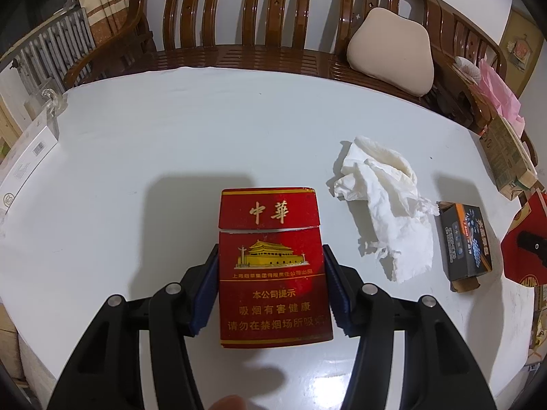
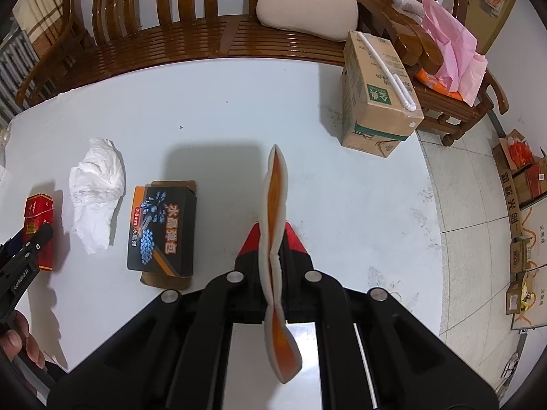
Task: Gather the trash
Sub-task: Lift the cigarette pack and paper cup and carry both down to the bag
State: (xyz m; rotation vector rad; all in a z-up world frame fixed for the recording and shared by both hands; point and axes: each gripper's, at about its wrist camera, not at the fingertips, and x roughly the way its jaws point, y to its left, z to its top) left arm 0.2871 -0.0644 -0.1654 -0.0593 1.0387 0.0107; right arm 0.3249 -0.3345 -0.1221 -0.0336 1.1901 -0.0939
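My left gripper (image 1: 271, 266) is shut on a red cigarette pack (image 1: 271, 239) with gold print, holding it by its sides just above the white table (image 1: 171, 130); the pack also shows in the right wrist view (image 2: 38, 218). My right gripper (image 2: 272, 239) is shut on a flat white and orange folded piece (image 2: 273, 205), held on edge above the table. A crumpled white tissue (image 1: 386, 205) lies right of the pack, also in the right wrist view (image 2: 97, 194). A black box with blue beads print (image 1: 465, 242) lies further right, also in the right wrist view (image 2: 162, 229).
A brown carton box (image 2: 376, 102) stands at the table's far right edge. A wooden bench (image 1: 239, 34) with a beige cushion (image 1: 389, 54) runs behind the table. A white box (image 1: 27, 164) lies at the left edge. Cartons (image 2: 523, 205) sit on the floor at right.
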